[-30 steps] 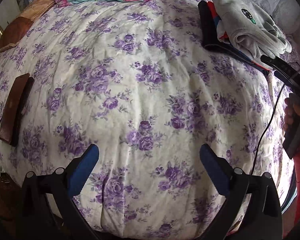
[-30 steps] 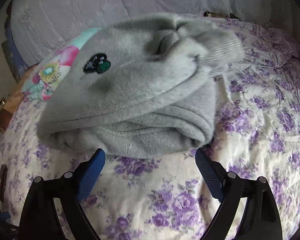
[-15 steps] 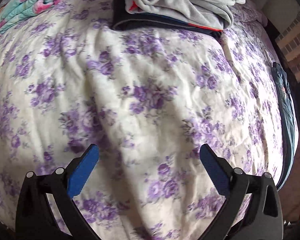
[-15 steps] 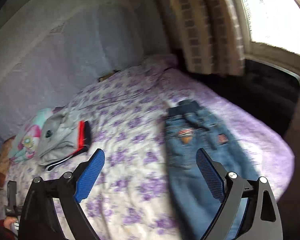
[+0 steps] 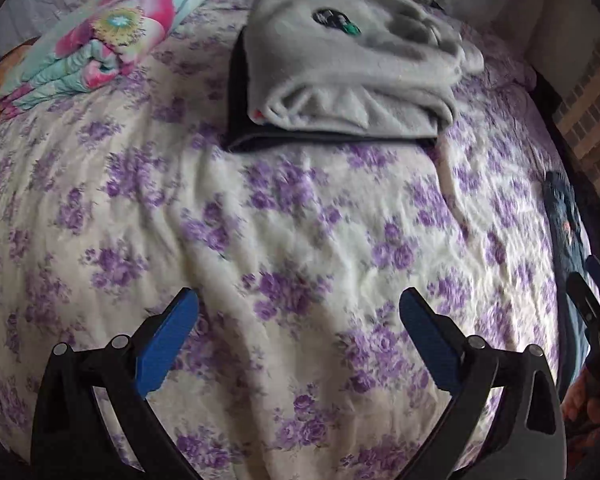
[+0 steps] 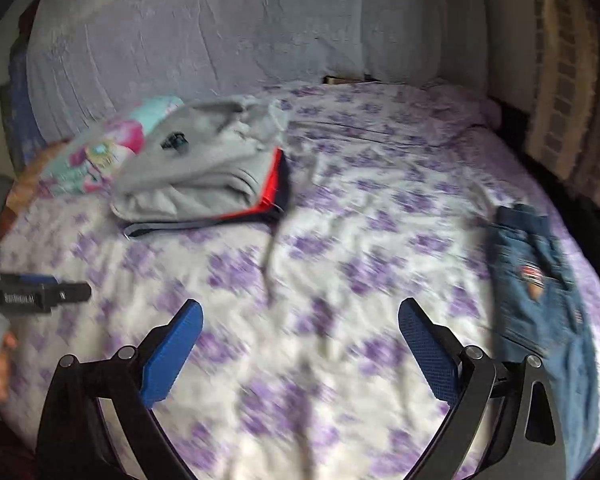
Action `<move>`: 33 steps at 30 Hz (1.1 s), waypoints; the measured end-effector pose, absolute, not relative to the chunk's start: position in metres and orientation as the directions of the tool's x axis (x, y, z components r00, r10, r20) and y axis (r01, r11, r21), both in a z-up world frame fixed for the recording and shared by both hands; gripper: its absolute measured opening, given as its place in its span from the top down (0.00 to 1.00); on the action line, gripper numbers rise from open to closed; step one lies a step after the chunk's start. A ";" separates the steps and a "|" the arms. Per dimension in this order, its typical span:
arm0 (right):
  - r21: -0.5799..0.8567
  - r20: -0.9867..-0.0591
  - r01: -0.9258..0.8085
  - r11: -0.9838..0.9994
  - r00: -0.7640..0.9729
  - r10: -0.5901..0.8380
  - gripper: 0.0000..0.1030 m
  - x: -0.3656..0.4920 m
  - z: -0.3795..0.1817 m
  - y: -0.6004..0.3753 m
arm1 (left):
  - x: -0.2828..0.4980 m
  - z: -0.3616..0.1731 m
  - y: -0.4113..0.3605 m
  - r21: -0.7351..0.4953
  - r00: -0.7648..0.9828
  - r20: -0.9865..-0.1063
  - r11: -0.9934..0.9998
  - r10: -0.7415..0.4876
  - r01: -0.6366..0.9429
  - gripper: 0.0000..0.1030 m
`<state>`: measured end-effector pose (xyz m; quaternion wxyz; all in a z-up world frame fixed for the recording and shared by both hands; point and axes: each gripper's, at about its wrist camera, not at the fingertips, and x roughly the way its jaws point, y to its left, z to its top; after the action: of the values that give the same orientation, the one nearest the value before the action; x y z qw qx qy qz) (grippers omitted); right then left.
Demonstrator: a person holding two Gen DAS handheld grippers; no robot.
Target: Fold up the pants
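— Where are the pants?
— The jeans (image 6: 540, 280) lie flat at the bed's (image 6: 340, 240) right edge, well apart from the folded grey sweatpants (image 6: 204, 172).
— And your tongs?
— My right tongs (image 6: 300, 340) have just been opening, nothing between them; my left tongs (image 5: 298, 330) are spread, empty.

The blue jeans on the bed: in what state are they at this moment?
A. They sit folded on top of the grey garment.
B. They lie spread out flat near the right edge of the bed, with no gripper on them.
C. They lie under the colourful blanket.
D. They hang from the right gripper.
B: the blue jeans lie unfolded on the floral bedsheet at the right side, and the right gripper is open with only sheet between its pads.
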<state>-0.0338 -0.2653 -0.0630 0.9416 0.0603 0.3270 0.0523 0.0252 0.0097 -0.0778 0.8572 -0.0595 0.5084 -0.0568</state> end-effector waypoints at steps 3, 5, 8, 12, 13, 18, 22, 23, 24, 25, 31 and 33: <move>0.319 -0.573 -0.062 0.946 0.782 0.245 0.04 0.001 -0.030 -0.253 | 0.022 -0.039 0.035 -0.172 0.562 -0.819 0.984 -0.120 -0.041 0.05; 0.335 -0.534 -0.065 0.940 0.809 0.247 0.04 0.005 -0.008 -0.245 | 0.015 -0.015 0.047 -0.154 0.599 -0.798 0.984 -0.069 -0.091 0.05; 0.212 -0.428 -0.140 0.967 0.876 0.221 0.04 -0.009 0.010 -0.223 | 0.007 0.007 0.054 -0.119 0.641 -0.767 0.983 -0.001 -0.142 0.05; 0.150 -0.670 -0.209 0.966 0.697 0.255 0.04 0.020 -0.038 -0.192 | 0.028 -0.013 0.042 -0.005 0.589 -0.802 0.985 0.099 -0.172 0.05; 0.144 -0.760 -0.142 0.979 0.618 0.202 0.04 0.030 -0.047 -0.191 | 0.040 -0.025 0.038 0.003 0.495 -0.865 0.989 0.078 -0.150 0.05; 0.145 -0.740 -0.039 0.989 0.659 0.134 0.04 0.020 0.001 -0.209 | 0.041 0.001 0.008 0.122 0.542 -0.830 0.991 0.132 -0.055 0.05; -0.229 -0.577 -0.002 0.973 0.805 -0.134 0.04 0.004 0.065 -0.178 | 0.044 0.078 -0.012 0.161 0.685 -0.718 0.987 0.123 -0.008 0.05; -0.325 -0.506 0.035 0.945 0.838 -0.205 0.04 -0.004 0.074 -0.164 | 0.041 0.095 -0.015 0.152 0.721 -0.684 0.988 0.109 -0.004 0.05; -0.366 -0.439 0.074 0.928 0.865 -0.242 0.04 -0.013 0.081 -0.156 | 0.037 0.110 -0.018 0.134 0.755 -0.650 0.991 0.086 0.003 0.05; -0.358 -0.377 0.098 0.929 0.895 -0.239 0.04 -0.025 0.087 -0.151 | 0.032 0.121 -0.019 0.106 0.783 -0.620 0.994 0.057 0.011 0.05; -0.148 -0.398 0.033 0.988 0.913 -0.090 0.04 -0.044 0.103 -0.175 | 0.011 0.118 -0.019 -0.007 0.756 -0.655 1.000 -0.014 0.013 0.05; -0.023 -0.429 -0.043 0.999 0.903 0.029 0.04 -0.043 0.114 -0.194 | -0.001 0.124 -0.012 -0.071 0.779 -0.626 0.997 -0.049 0.006 0.05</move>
<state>-0.0431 -0.1939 0.1137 0.9753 -0.0158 0.2195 0.0184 -0.0014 -0.0119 0.1236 0.9425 -0.0323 0.3324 -0.0145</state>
